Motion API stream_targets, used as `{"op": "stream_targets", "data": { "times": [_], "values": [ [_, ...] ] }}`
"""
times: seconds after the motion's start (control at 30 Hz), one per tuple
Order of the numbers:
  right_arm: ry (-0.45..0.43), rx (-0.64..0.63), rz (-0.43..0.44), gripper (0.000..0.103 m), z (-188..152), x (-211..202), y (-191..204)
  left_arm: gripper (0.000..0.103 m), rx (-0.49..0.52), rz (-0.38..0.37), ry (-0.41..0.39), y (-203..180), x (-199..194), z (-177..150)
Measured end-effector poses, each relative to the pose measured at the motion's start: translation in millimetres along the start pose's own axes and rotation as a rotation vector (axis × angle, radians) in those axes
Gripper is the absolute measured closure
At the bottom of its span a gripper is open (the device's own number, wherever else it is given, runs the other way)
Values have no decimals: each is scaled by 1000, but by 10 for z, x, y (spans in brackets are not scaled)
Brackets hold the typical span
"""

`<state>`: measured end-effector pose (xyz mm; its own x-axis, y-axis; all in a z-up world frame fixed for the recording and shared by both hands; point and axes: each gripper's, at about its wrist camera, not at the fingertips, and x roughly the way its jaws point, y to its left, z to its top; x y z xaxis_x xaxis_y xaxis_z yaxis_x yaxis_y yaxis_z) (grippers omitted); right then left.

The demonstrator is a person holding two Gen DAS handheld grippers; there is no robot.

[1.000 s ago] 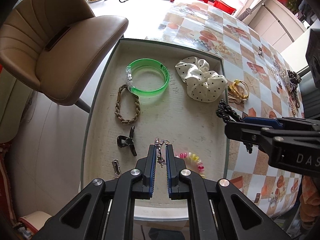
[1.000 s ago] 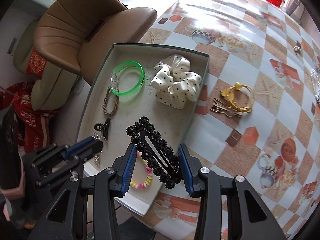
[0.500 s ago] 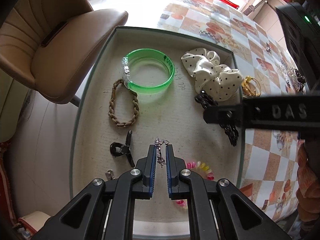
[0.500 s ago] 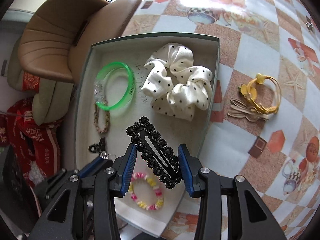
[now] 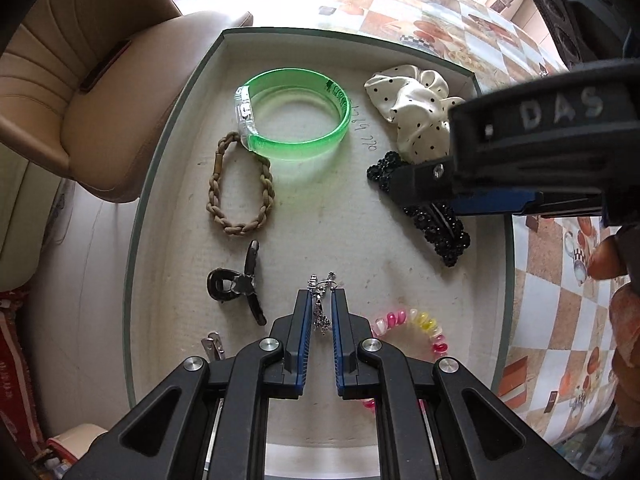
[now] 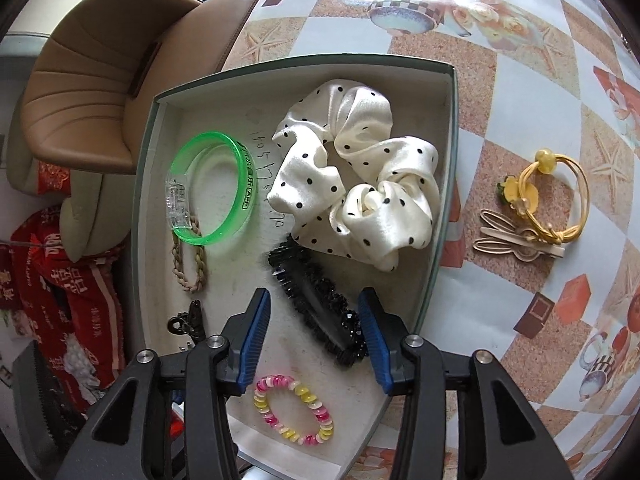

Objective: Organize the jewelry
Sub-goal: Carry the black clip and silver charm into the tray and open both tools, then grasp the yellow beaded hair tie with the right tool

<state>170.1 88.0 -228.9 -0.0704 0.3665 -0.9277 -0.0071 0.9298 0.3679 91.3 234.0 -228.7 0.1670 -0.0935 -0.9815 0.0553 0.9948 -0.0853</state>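
Observation:
A shallow tray (image 5: 160,184) (image 6: 444,216) holds a green bangle (image 5: 296,120) (image 6: 212,192), a braided brown band (image 5: 240,188), a polka-dot scrunchie (image 6: 352,184) (image 5: 412,112), a small black claw clip (image 5: 236,284) and a pink-yellow bead bracelet (image 6: 294,410) (image 5: 416,320). My left gripper (image 5: 321,300) is shut on a small silver chain (image 5: 320,308) above the tray's near part. My right gripper (image 6: 316,312) is open; the black beaded hair clip (image 6: 316,300) (image 5: 436,224) lies on the tray floor between its fingers.
A tan chair (image 5: 80,92) stands left of the tray. On the patterned tablecloth to the right lie a yellow hair tie (image 6: 552,196) and a beige hairpin (image 6: 516,240). A small metal clip (image 5: 212,344) lies at the tray's near left.
My right gripper moved down into the tray, opened wider and let the black beaded clip down onto the tray floor beside the scrunchie. My left gripper moved closer over the tray, still holding the chain.

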Motion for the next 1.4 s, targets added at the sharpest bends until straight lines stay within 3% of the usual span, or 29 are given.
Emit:
{"op": "stream_targets", "data": {
  "times": [0.1,0.43,0.7,0.73,0.77,0.8,0.83,0.9,1.1,1.4],
  "values": [
    [-6,13,28,39,7,-54,-12,90,5,10,-1,-11,-12,3],
    [-95,-3,102,26,-152,-633,28,90,12,21,-21,1,-132,12],
    [-189,107,27,24,-571,-1049,-447,90,45,1,-23,-56,-215,-8],
    [-196,128,13,24,-630,-1065,-523,86,53,-2,-24,-71,-224,-5],
    [-201,153,0,24,-683,-1084,-605,73,58,-3,-25,-54,-230,-9],
    [-204,170,-9,24,-712,-1091,-687,27,61,0,-30,-62,-251,-6],
    [-207,189,-21,24,-760,-1104,-755,0,58,14,-45,-69,-283,-6],
    [-212,221,-41,24,-824,-1125,-893,0,59,41,-97,-74,-370,-3],
    [-208,261,-61,24,-898,-1132,-1146,0,67,66,-81,-128,-408,82],
    [-180,201,-113,24,-580,-1132,-1386,0,14,90,-90,-371,-521,168]
  ]
}}
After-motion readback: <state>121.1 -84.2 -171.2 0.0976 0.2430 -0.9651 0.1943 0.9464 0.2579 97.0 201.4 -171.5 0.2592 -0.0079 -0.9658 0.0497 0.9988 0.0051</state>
